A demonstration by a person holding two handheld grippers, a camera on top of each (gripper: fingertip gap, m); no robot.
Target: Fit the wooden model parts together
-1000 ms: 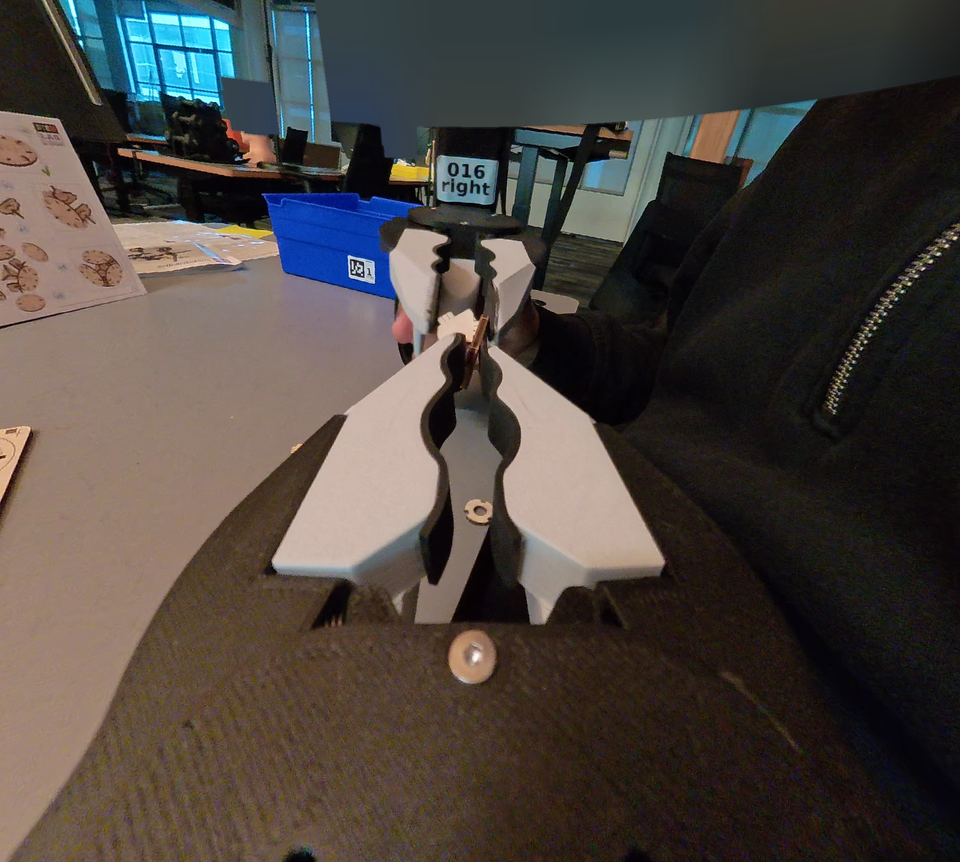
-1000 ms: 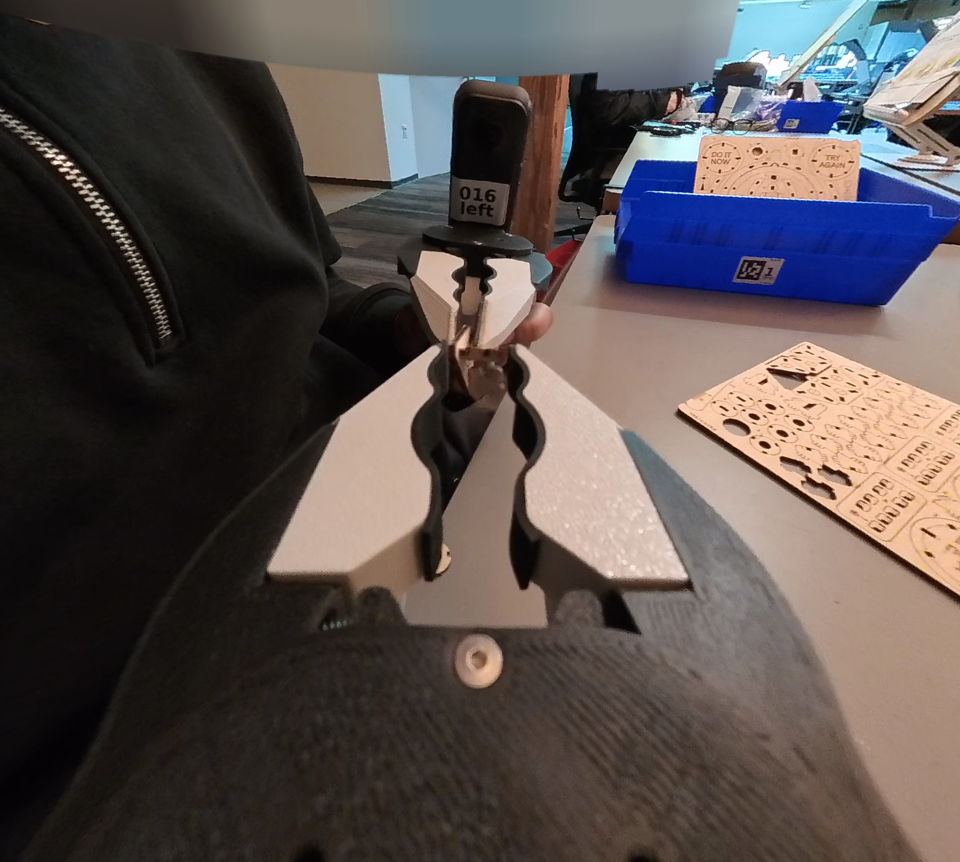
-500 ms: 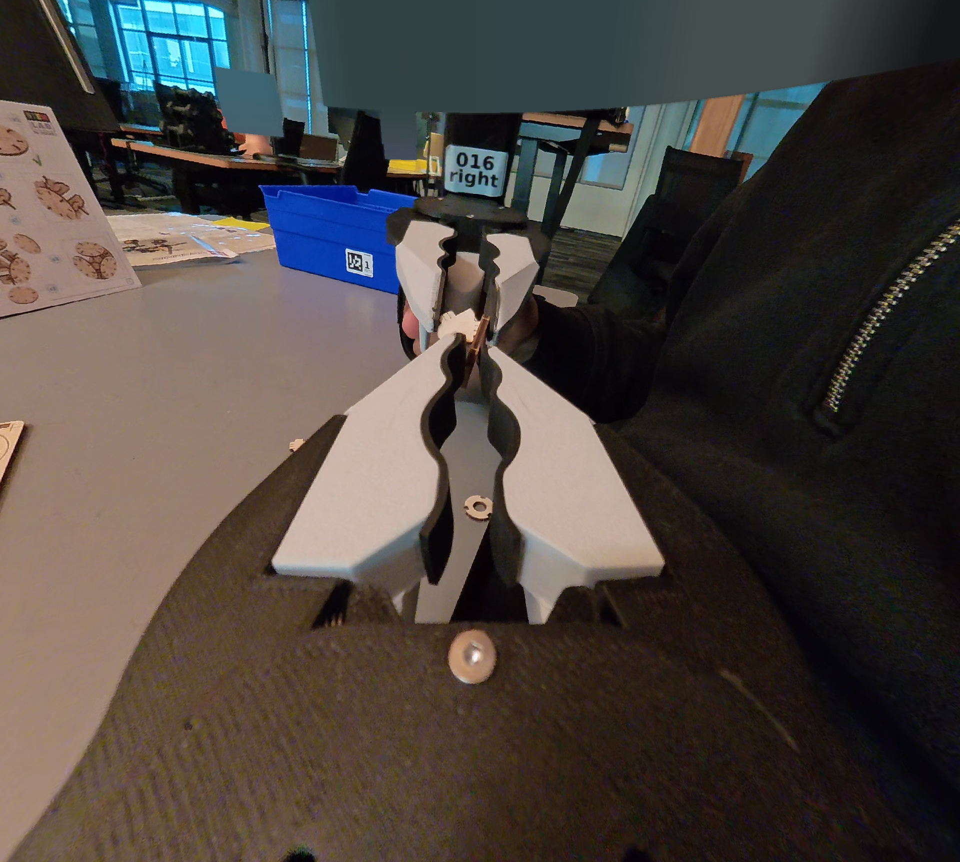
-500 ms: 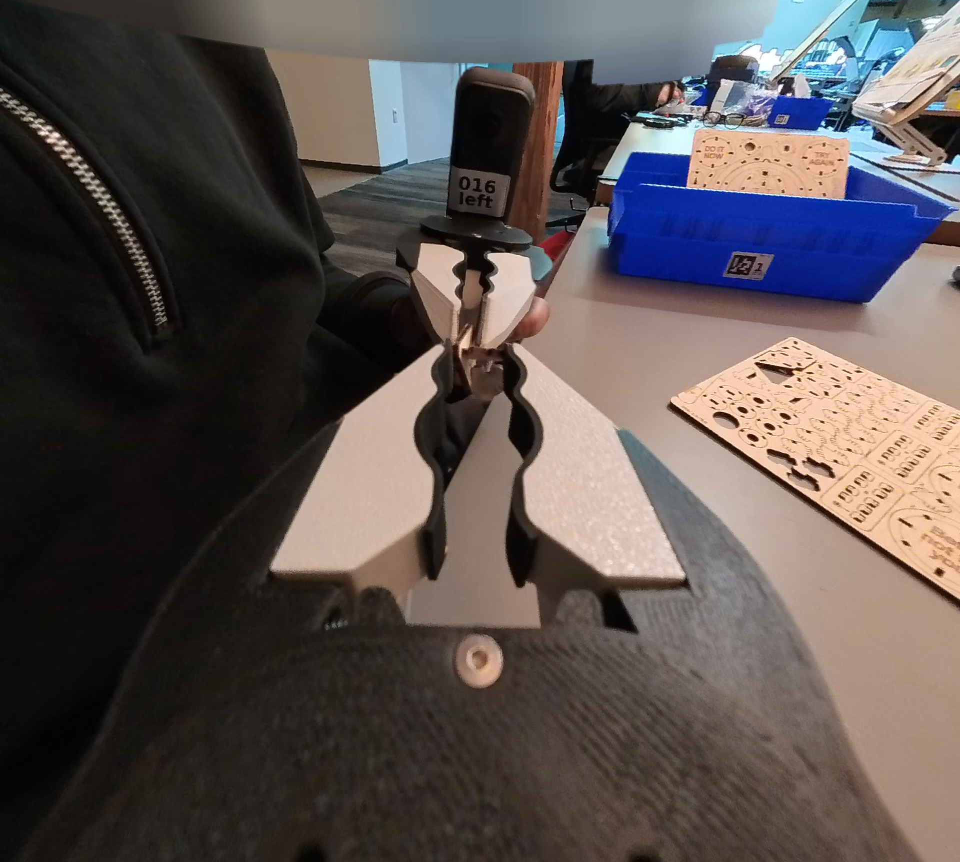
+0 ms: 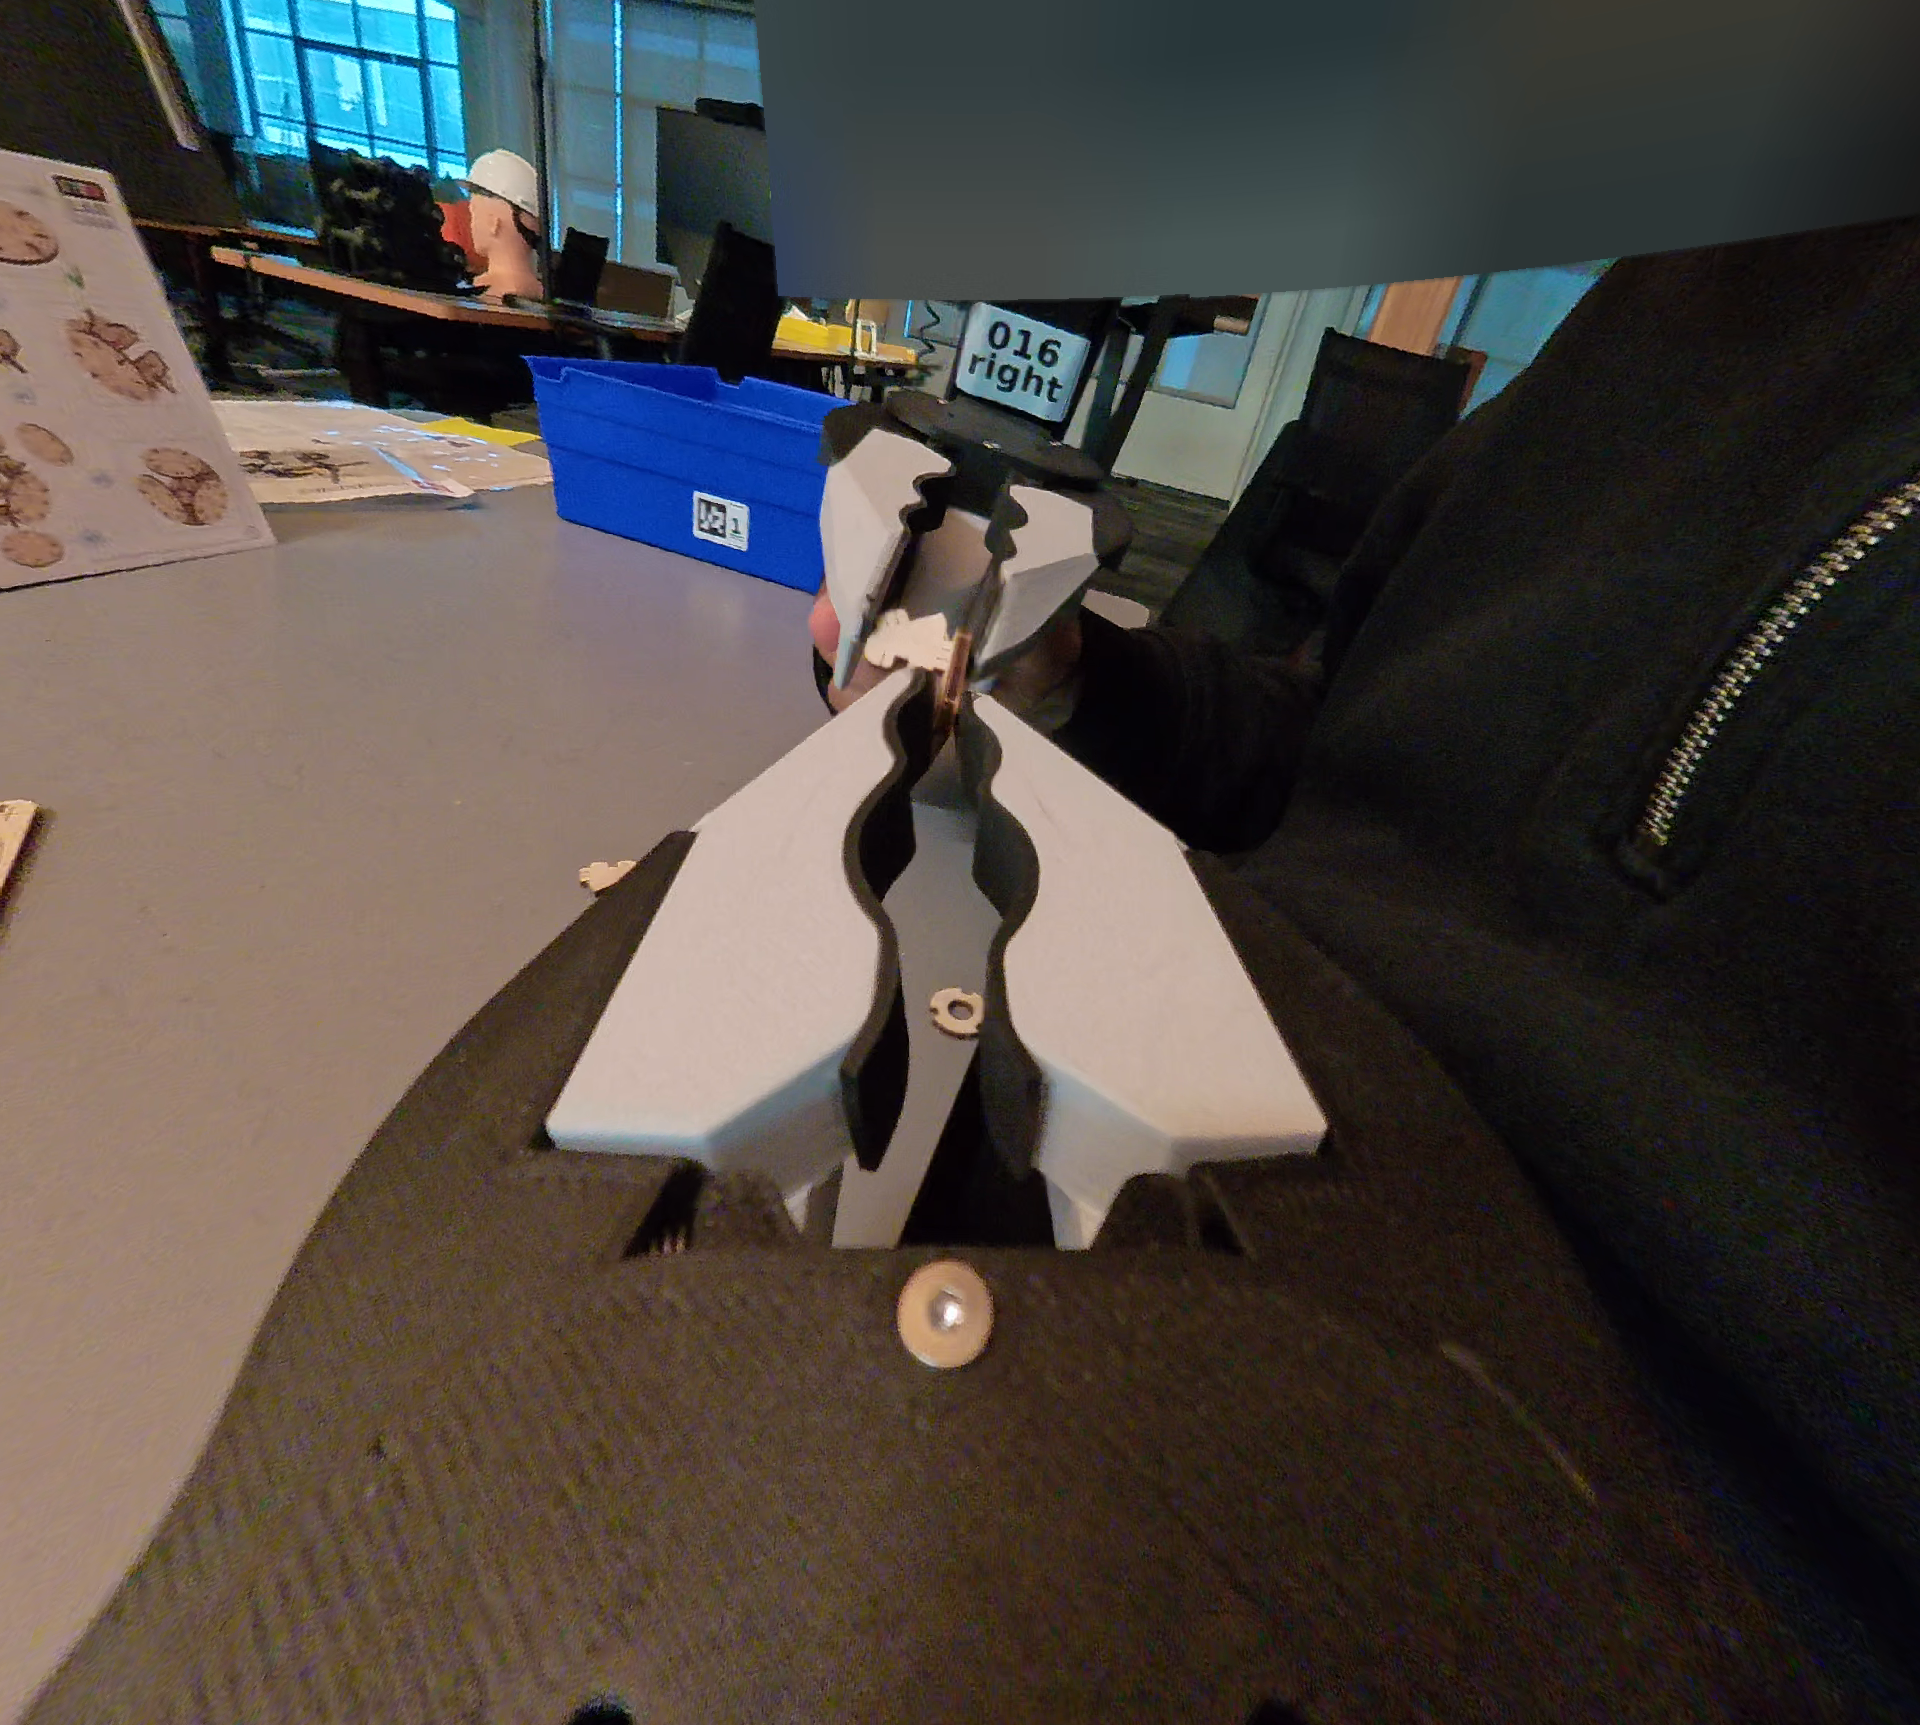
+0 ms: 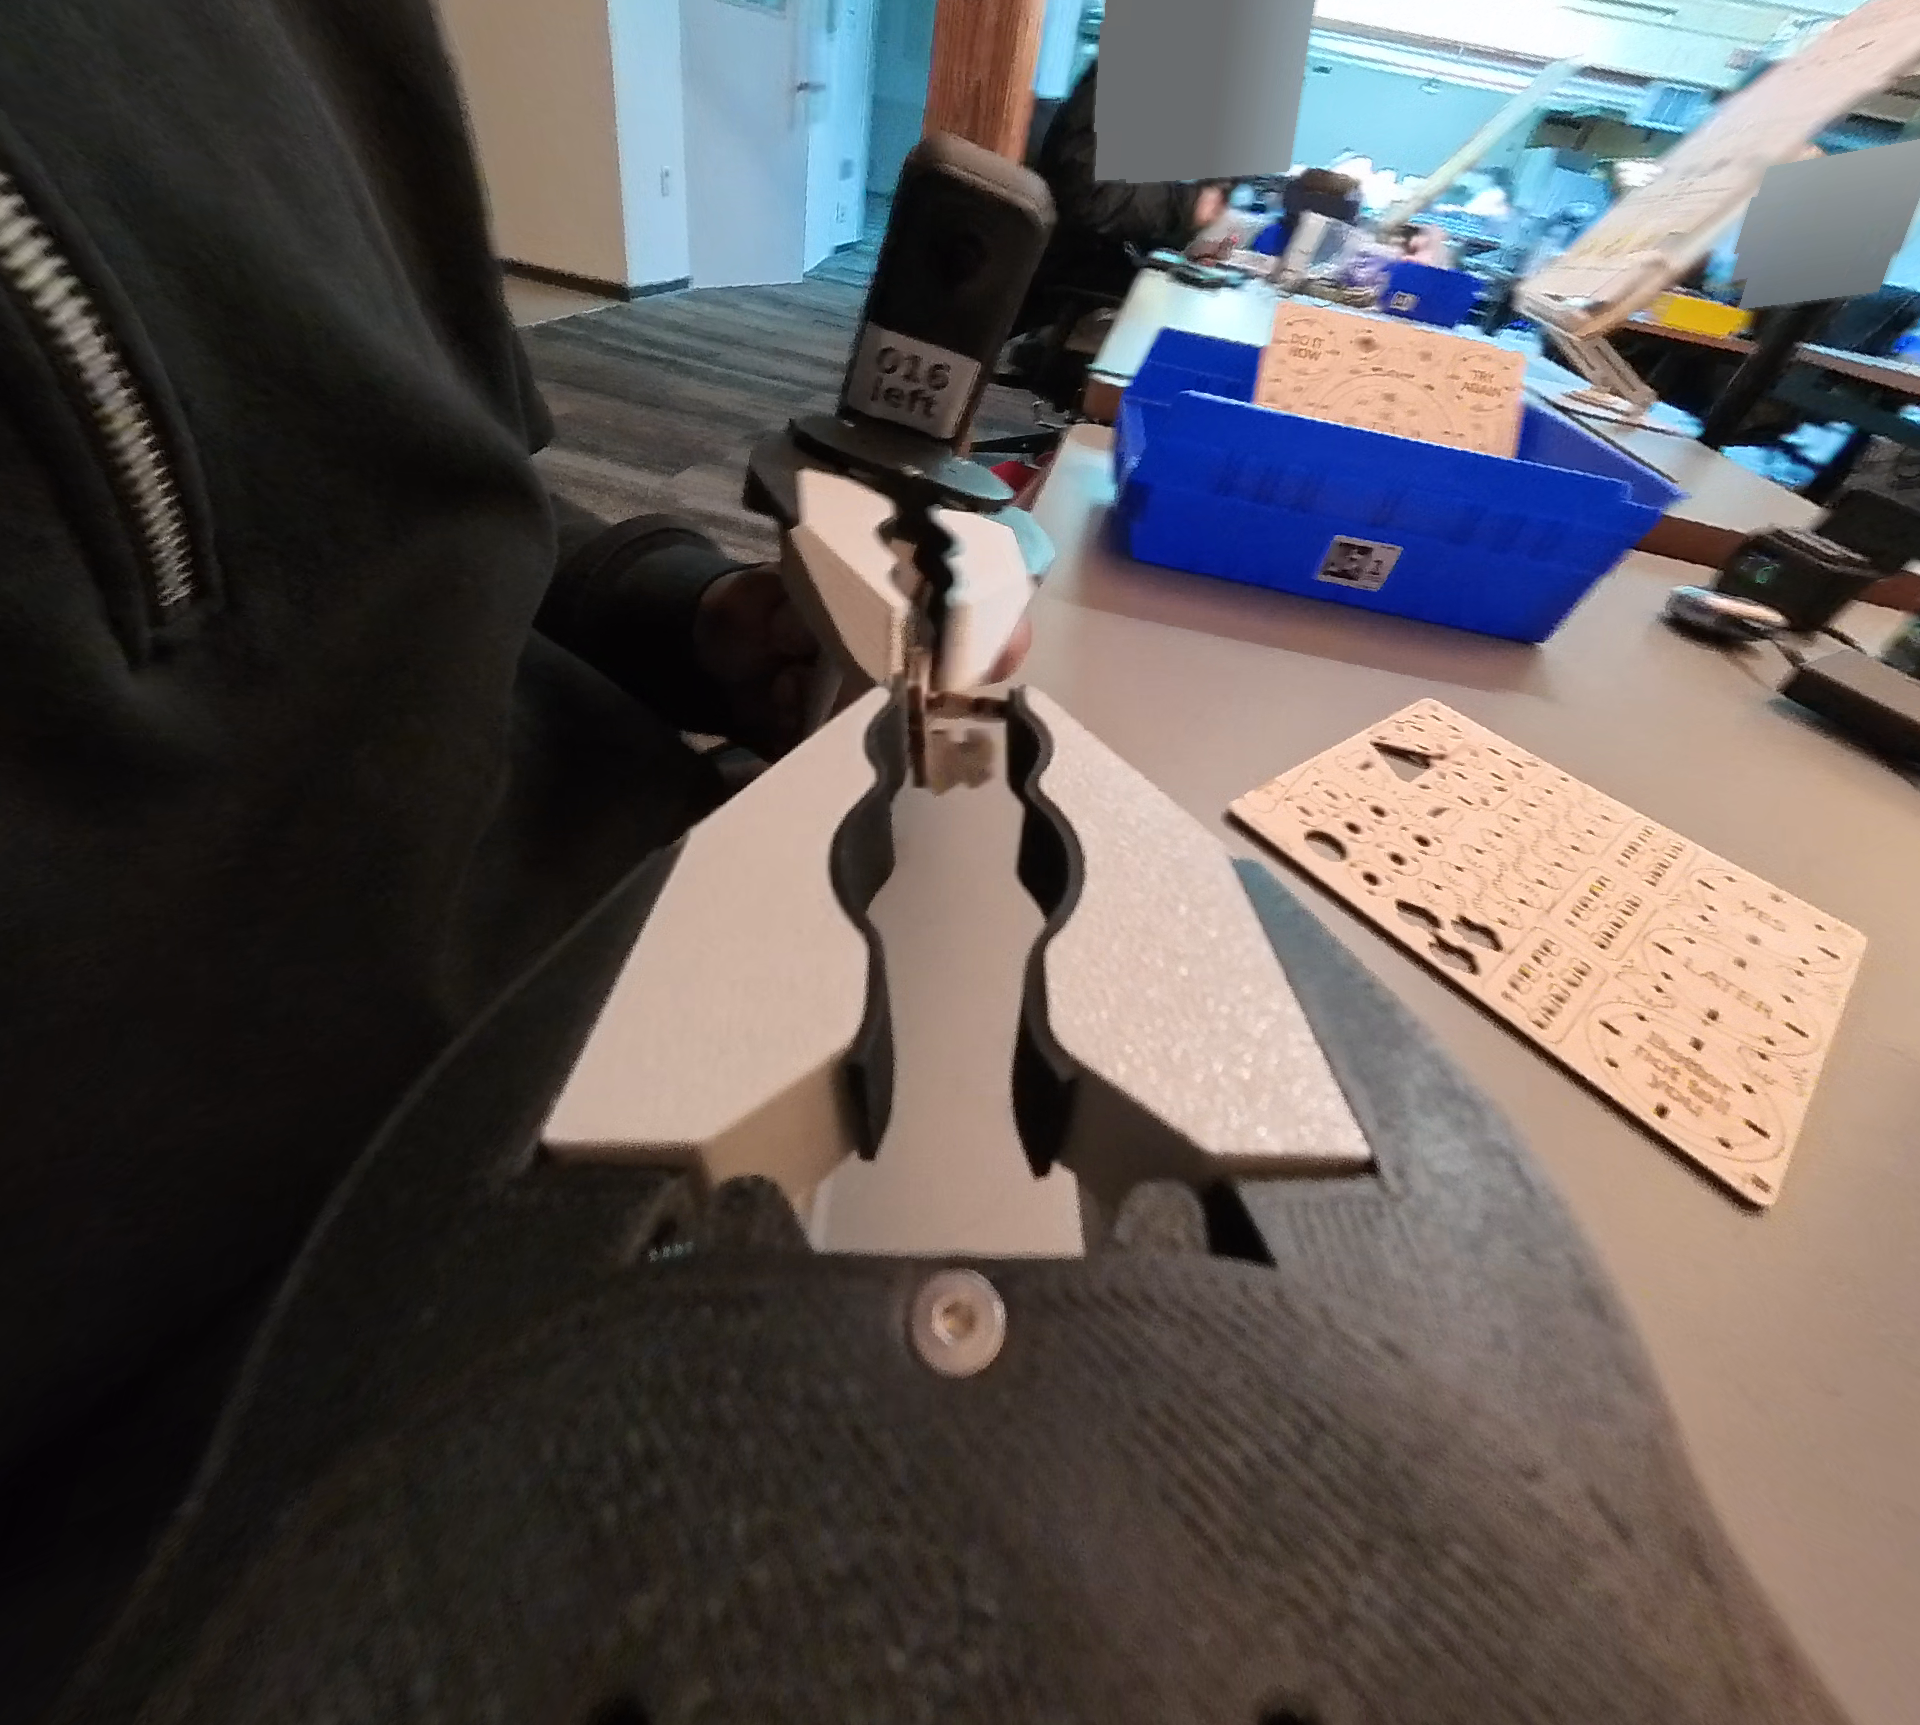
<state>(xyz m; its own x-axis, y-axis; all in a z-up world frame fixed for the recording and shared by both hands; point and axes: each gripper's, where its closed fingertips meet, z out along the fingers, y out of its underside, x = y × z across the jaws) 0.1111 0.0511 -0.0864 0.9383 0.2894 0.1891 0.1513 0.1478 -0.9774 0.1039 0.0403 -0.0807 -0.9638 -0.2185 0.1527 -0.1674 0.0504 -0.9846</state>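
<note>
Left tongs point(image 5: 940, 707) are pinched tight on a thin wooden disc point(image 5: 945, 701) held edge-on, tip to tip with the right tongs point(image 5: 928, 642), which clamp a pale toothed wooden piece point(image 5: 906, 639). A blue bin point(image 5: 665, 470) sits toward the table's point(image 5: 312, 740) far edge.

From the right side, the same toothed piece point(image 6: 961, 711) spans the narrow jaws, butted against the disc point(image 6: 916, 719). A cut-out plywood sheet point(image 6: 1558, 927) lies flat off to the right.

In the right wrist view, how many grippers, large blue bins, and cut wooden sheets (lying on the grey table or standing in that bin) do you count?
Grippers: 2, the right gripper and the left gripper
Large blue bin: 1
Cut wooden sheets: 2, the flat sheet on the table and the standing sheet
Total: 5
</note>
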